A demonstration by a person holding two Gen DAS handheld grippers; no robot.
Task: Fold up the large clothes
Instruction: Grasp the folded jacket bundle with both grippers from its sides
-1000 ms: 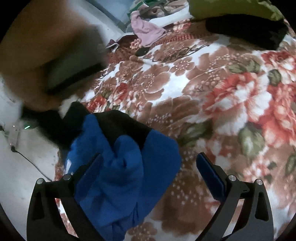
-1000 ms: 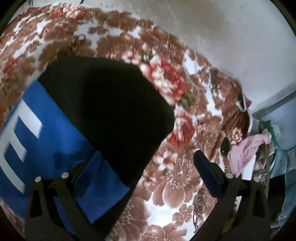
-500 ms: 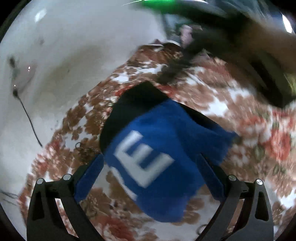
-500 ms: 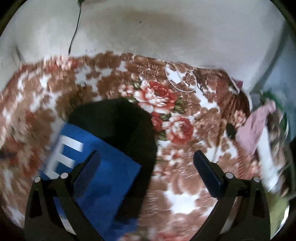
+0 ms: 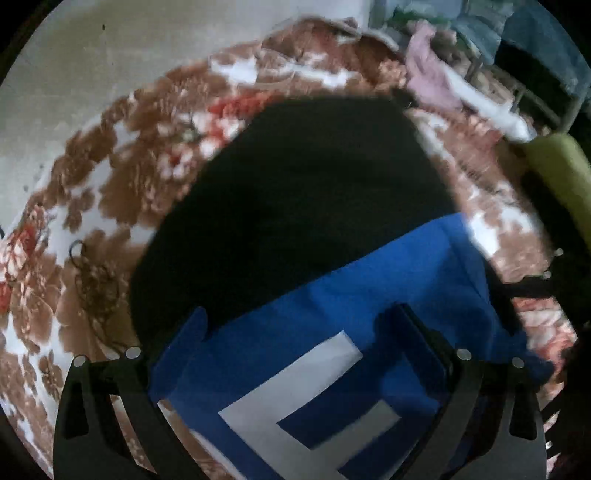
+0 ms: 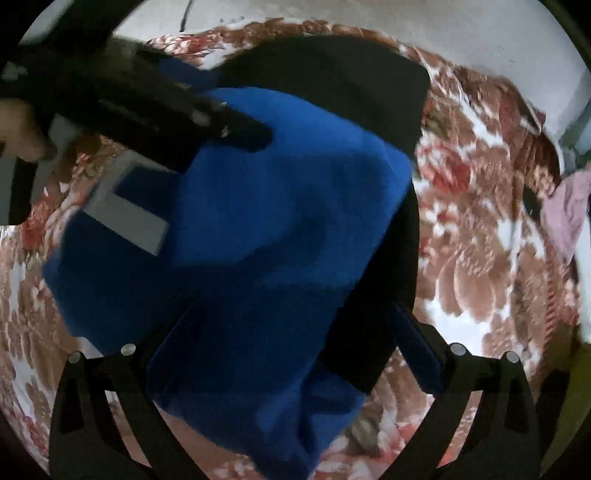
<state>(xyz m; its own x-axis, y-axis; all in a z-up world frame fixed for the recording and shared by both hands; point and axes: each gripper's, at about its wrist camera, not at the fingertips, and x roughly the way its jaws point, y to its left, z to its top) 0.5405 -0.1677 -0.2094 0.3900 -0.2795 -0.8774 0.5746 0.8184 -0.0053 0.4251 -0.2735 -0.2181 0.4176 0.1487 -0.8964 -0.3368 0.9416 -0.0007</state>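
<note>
A folded garment, blue (image 5: 369, 295) with a white letter on it and black (image 5: 295, 192) at its far part, lies on a floral blanket (image 5: 103, 192). My left gripper (image 5: 295, 332) is open, its blue-padded fingers spread low over the blue part near the letter. In the right wrist view the same garment (image 6: 258, 221) bulges in blue folds, with black cloth along its top and right side. My right gripper (image 6: 295, 343) is open too, straddling the near blue edge. The left gripper (image 6: 166, 118), held by a hand (image 6: 18, 136), reaches in from the upper left over the garment.
The blanket ends at a pale floor or wall (image 5: 110, 55) on the far side. A pink cloth (image 5: 428, 74) and other clothes are piled at the far right, and a green cushion (image 5: 565, 177) sits at the right. A cable (image 6: 186, 14) runs along the pale surface.
Both grippers have dropped closer to the garment, which now fills the views. The left gripper has swung over the lettered blue part and come into the right wrist view.
</note>
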